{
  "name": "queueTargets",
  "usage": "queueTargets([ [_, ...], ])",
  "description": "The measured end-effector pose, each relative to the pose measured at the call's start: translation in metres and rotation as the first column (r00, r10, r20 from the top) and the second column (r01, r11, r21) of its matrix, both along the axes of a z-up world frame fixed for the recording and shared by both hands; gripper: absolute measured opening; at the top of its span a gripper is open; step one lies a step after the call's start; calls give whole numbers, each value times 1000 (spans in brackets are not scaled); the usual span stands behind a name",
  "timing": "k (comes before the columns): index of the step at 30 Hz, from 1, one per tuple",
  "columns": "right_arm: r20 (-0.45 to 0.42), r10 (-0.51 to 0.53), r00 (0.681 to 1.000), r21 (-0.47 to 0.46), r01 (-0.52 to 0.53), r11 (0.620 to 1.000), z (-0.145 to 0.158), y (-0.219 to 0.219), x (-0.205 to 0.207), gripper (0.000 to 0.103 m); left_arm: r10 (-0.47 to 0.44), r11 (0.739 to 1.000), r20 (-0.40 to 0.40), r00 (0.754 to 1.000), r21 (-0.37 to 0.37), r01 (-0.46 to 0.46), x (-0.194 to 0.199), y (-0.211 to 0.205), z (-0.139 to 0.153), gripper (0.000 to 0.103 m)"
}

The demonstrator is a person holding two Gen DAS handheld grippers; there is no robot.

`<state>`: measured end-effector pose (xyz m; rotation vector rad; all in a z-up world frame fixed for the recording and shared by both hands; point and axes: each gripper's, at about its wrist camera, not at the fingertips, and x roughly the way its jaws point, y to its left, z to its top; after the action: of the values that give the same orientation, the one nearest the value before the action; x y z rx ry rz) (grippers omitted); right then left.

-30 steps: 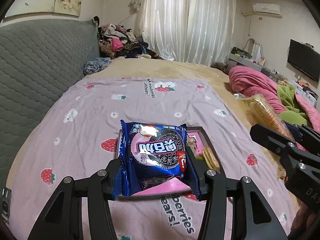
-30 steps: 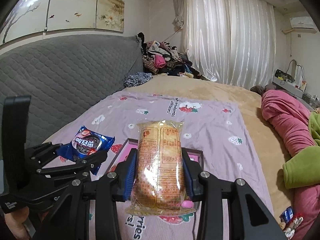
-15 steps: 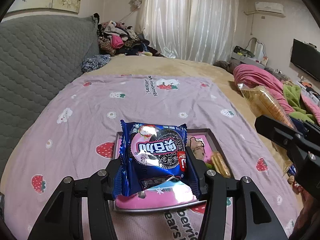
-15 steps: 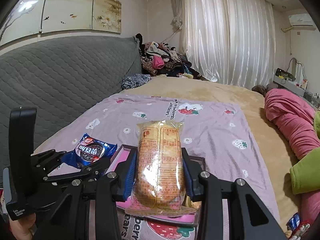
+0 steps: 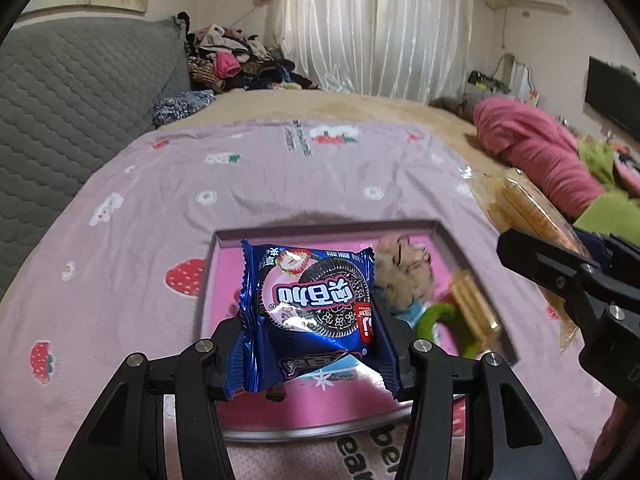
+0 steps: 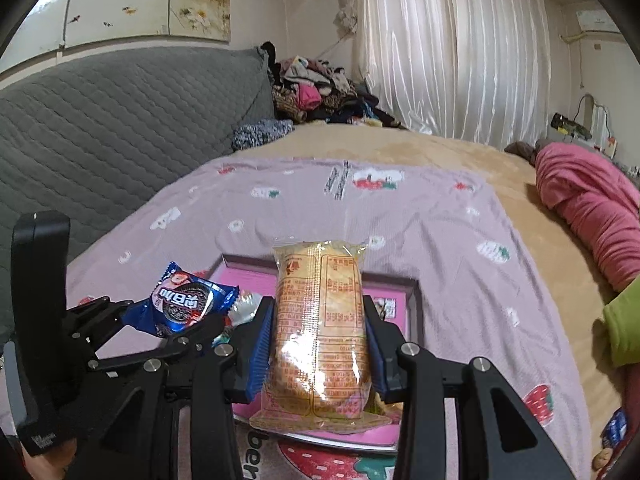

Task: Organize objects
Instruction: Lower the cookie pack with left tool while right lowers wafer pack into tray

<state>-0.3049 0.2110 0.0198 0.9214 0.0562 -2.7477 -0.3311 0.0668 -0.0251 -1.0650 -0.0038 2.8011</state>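
Observation:
My left gripper [image 5: 312,332] is shut on a blue Oreo cookie packet [image 5: 314,308] and holds it above the near half of a pink tray [image 5: 444,236]. The tray lies on the strawberry-print sheet and holds a small wafer pack [image 5: 474,306] and a green item [image 5: 434,318]. My right gripper [image 6: 318,340] is shut on a clear yellow biscuit packet [image 6: 320,336], held upright over the tray's [image 6: 416,300] near edge. In the right wrist view the left gripper [image 6: 176,320] with the Oreo packet [image 6: 182,304] is at my left.
A grey quilted headboard [image 6: 120,120] runs along the left. A pile of clothes [image 6: 316,92] sits at the far corner. A pink blanket [image 6: 592,204] and a green one [image 6: 624,320] lie at the right. More snack packets [image 6: 612,436] lie at the lower right.
Both grippers have tilted down and moved in over the tray with their packets still held. More of the tray's inside shows now.

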Motion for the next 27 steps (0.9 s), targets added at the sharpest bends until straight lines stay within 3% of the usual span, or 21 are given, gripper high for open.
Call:
queueTargets([
  [5, 47, 0, 999, -4, 0, 1000, -35, 0, -15, 41, -10, 1000, 38, 999, -11, 10, -13, 6, -30, 54],
  [14, 98, -7, 995, 14, 6, 1000, -75, 4, -34, 41, -11, 1000, 48, 999, -14, 12, -27, 9, -50, 54],
  [27, 135, -6, 991, 60, -2, 998, -99, -1, -49, 41, -25, 999, 69, 997, -26, 27, -37, 11, -69, 55],
])
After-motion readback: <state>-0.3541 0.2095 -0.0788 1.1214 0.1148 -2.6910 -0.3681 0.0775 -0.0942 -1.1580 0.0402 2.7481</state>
